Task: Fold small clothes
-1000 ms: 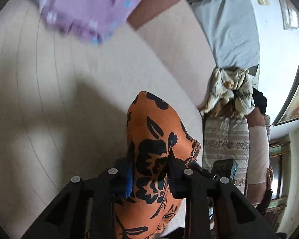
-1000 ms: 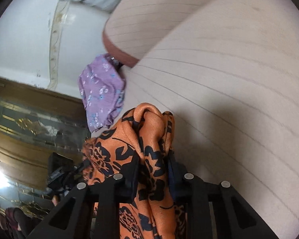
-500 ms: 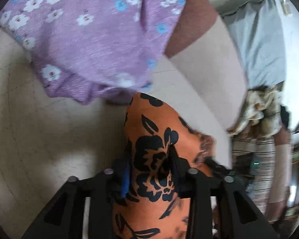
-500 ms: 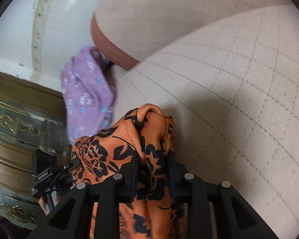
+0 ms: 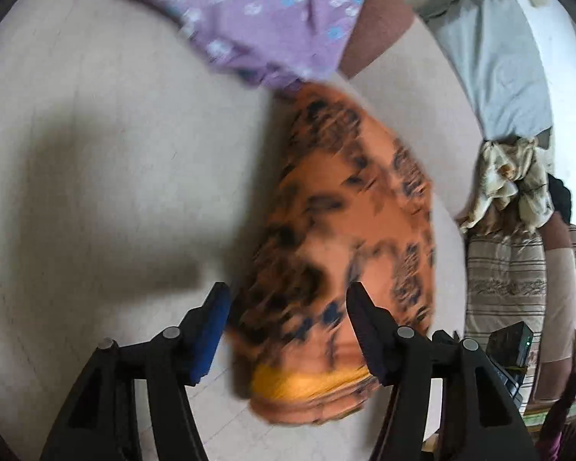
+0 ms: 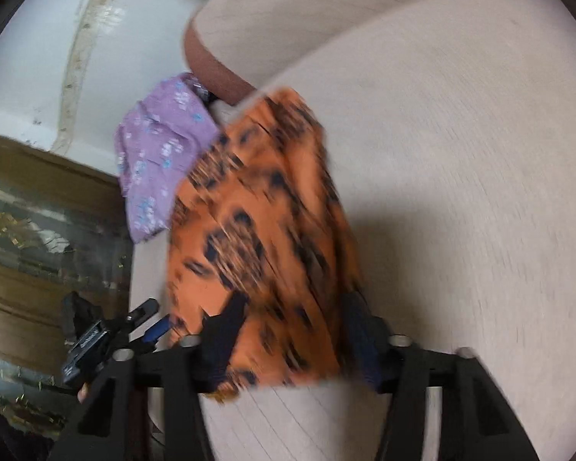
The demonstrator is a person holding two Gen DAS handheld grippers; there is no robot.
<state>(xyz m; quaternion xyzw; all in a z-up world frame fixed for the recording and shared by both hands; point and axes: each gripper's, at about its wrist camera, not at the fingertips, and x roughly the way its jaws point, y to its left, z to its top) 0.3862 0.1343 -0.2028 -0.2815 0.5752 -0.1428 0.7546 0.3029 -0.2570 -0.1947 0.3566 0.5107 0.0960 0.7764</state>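
Your left tongs (image 5: 284,307) stand apart, their blue-padded fingers (image 5: 211,322) clear of the orange cloth (image 5: 338,238) that lies between them; the jaws have just been opening. Your right tongs (image 6: 292,330) are spread as well, with the same orange cloth (image 6: 265,238) between the fingers, and those jaws too have just been opening; motion blur hides whether a pad brushes the fabric on that side.

The orange cloth, printed with black flowers, lies in a folded bundle on the pale beige cushion (image 5: 96,153), a yellow edge showing at the end nearest you in the left view. Its far end touches a purple cloth (image 5: 265,19) with small blue and white flowers, which rests at the cushion's far edge against a brown-trimmed cushion back (image 5: 376,27). From the right wrist the purple cloth (image 6: 161,161) appears just beside the orange one, at the cushion's edge.

A grey cloth (image 5: 491,61) is draped further back, with a crumpled cream cloth (image 5: 507,180) below it on a striped cushion (image 5: 507,269). The right view catches your left tongs (image 6: 126,330) at the lower left. No basket or box appears in either view.
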